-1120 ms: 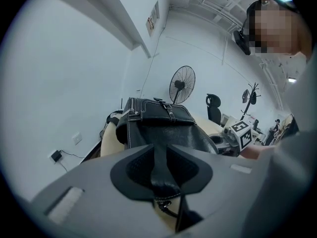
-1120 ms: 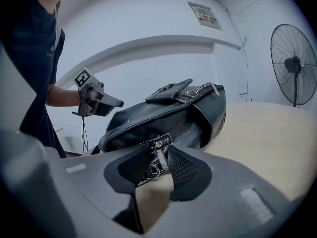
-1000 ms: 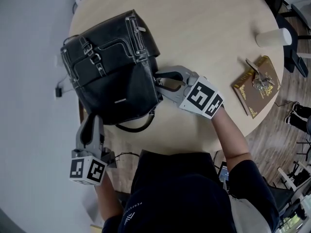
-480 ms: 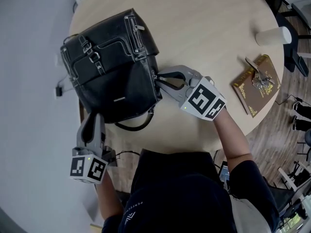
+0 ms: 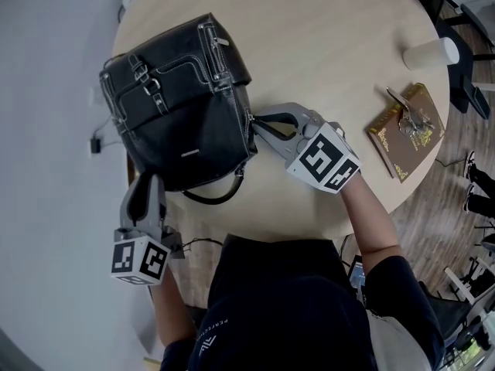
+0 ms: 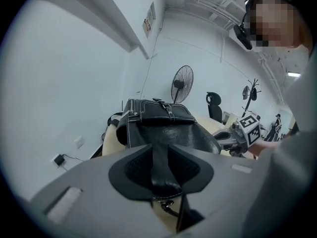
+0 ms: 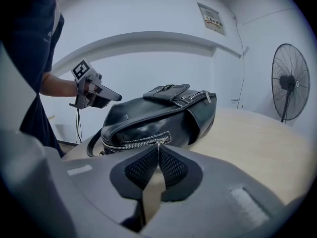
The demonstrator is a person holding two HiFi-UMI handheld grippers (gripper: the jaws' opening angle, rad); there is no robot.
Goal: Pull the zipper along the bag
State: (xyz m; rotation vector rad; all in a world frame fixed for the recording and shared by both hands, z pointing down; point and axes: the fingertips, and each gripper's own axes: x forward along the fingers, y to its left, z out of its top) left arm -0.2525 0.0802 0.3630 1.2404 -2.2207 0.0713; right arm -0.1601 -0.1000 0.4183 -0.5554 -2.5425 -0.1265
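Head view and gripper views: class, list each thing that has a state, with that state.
bag, lying down, flap buckled.
right gripper, jaws just closed onto zipper pull.
left gripper, jaws just eased wider, strap pinched between them.
book, shut, keys on top.

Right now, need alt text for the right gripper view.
The right claw, whose jaws have just been closing, pinches the zipper pull of a black bag lying on a pale wooden table. A fan stands at the right against a white wall.
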